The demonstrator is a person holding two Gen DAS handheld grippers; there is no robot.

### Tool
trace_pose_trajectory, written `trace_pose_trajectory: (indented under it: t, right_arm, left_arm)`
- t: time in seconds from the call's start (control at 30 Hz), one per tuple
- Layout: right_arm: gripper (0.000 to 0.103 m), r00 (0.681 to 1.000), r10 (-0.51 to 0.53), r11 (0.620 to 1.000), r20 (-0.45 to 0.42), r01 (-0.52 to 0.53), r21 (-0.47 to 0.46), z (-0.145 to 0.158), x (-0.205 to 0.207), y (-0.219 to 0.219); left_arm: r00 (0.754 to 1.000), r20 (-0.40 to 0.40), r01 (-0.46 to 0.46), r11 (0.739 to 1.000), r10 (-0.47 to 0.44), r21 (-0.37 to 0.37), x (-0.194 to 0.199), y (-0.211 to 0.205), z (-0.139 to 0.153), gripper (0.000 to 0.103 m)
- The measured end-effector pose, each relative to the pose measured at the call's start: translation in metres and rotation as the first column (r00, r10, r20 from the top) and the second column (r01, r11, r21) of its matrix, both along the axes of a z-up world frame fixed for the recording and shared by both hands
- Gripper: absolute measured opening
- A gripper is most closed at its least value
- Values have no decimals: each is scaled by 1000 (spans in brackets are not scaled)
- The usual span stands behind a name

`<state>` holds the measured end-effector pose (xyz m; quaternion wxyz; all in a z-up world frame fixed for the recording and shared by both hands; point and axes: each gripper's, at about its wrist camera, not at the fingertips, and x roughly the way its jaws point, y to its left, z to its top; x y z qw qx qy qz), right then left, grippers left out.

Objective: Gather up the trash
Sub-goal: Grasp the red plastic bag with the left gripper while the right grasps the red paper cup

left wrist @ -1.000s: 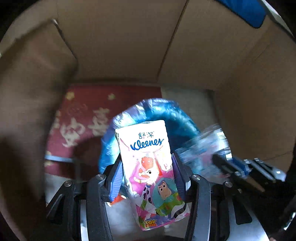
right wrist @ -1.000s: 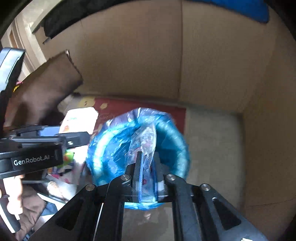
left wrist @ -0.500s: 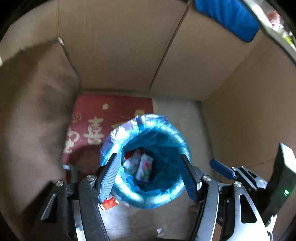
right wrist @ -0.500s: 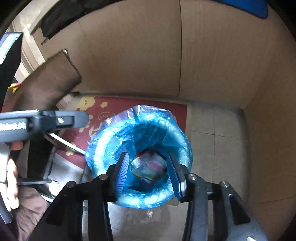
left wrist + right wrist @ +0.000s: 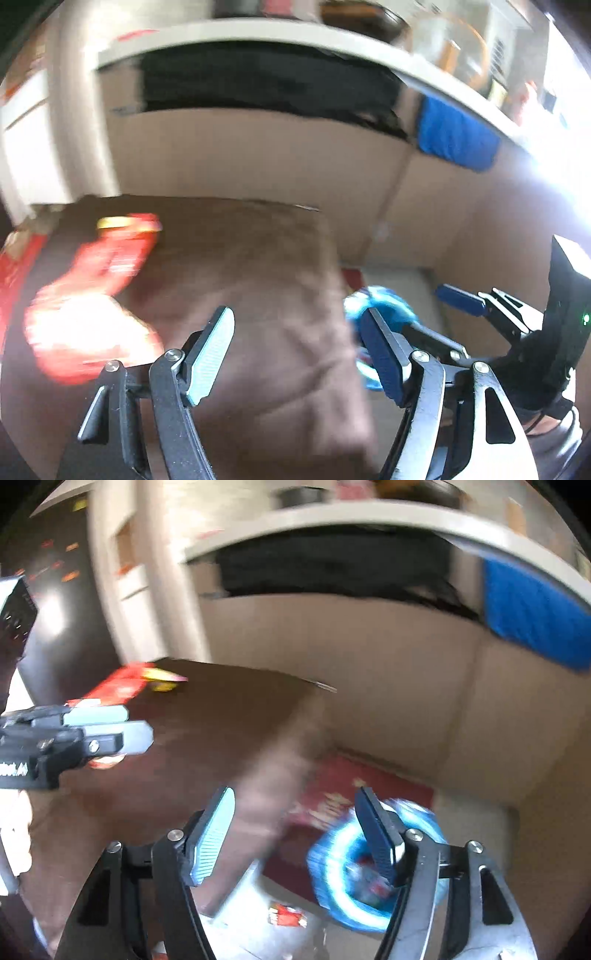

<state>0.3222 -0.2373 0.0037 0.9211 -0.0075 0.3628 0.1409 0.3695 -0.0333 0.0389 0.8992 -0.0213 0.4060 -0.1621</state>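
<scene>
Both views are blurred by motion. My left gripper (image 5: 295, 354) is open and empty above a dark brown table (image 5: 240, 295). Red snack wrappers (image 5: 110, 254) lie on the table to its left. My right gripper (image 5: 299, 834) is open and empty near the table's right edge. The bin with the blue bag (image 5: 373, 867) stands on the floor below and right, with trash inside; it also shows in the left wrist view (image 5: 380, 306). The left gripper shows at the left of the right wrist view (image 5: 122, 727), and a red wrapper (image 5: 122, 686) lies beyond it.
Cardboard walls (image 5: 369, 672) stand behind the table and the bin. A red mat (image 5: 332, 790) lies under the bin. A small red scrap (image 5: 288, 917) lies on the floor by the bin. A blue cloth (image 5: 454, 140) hangs from a shelf at the upper right.
Both grippers let go of their trash over the blue bin a second ago, then rose and swung left. They now point over the brown table, with the bin low on the right.
</scene>
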Motion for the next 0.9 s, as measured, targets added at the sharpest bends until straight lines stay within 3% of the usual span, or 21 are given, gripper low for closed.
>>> trace_pose_trajectory:
  t: [0.1,0.27,0.37,0.5,0.57,0.63,0.77,0.9]
  right_arm:
    - [70,992,127,992,9,-127,5,14,6,67]
    - [70,947,319,947,-28,-320,-28,5,23,177]
    - [70,925,378,923,-31,-379,-65,-2,30,227]
    - [69,921,389,908,-17,-386,-164,-14,45,269]
    - [65,929,371,907,-11,-364,-212,-21,55,277]
    - [50,926,378,906,-13,-373,-199,-24,60,276]
    - [51,939,344,929,-18,-343,-136,-15,56,243]
    - [51,958,284,944,-40,-287,-164,-11,48,202]
  left_arm:
    - [996,32,-88,996,88,0,-10,69,11,76]
    - [975,31,-219,976,219,7,-13,166,1,77]
    - [965,19,-261,965,261,-15,-11,198,-8,78]
    - [964,0,-267,961,268,-72,-3,223,-19,78]
    - [967,-7,-255,963,255,-90,3,224,-24,80]
    - [968,-6,-249,964,249,-98,12,220,-28,83]
    - [956,32,-290,955,293,-69,33,207,-30,88]
    - [957,-28,-289,950,287,-117,65,199,-36,88]
